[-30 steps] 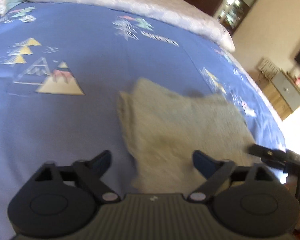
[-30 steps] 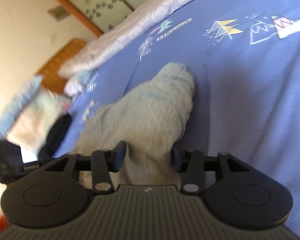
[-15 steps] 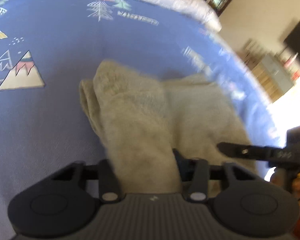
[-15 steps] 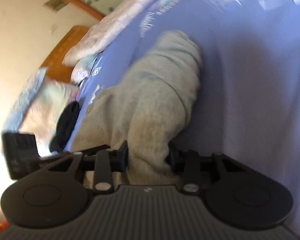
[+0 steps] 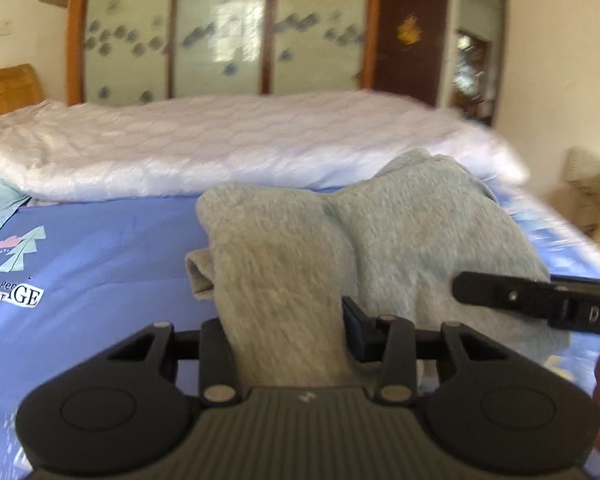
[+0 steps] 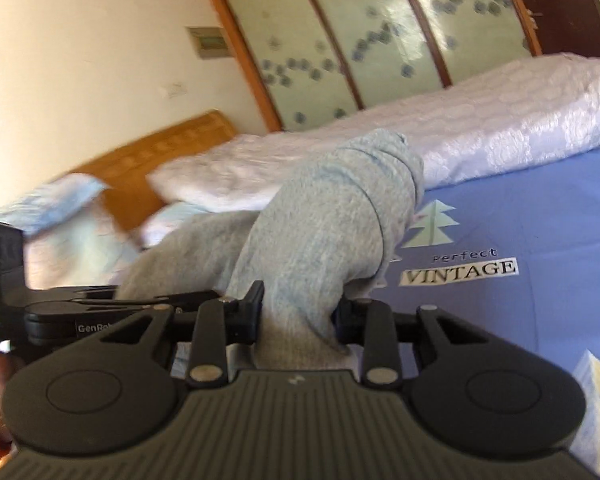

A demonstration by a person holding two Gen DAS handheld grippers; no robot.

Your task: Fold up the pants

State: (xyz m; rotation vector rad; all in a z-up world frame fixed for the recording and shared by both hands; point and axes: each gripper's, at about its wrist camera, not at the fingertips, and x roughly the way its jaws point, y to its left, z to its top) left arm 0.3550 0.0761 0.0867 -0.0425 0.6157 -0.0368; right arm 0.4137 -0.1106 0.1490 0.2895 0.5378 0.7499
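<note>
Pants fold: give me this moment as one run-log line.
left gripper: shut on grey pants | right gripper: shut on grey pants | pants: bunched, lifted over blue bedsheet | fold: unfinished

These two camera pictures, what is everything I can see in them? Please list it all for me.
Pants: one, grey, lifted over the blue sheet, gripped at two spots.
Bedsheet: one, blue with tree prints and "VINTAGE" lettering, covering the bed.
Quilt: one, white, bunched along the bed's far side.
Headboard: one, wooden, at the bed's end.
Wardrobe doors: frosted panels, wood-framed, behind the bed.
Left gripper: black, shut on the pants.
Right gripper: black, shut on the pants.
</note>
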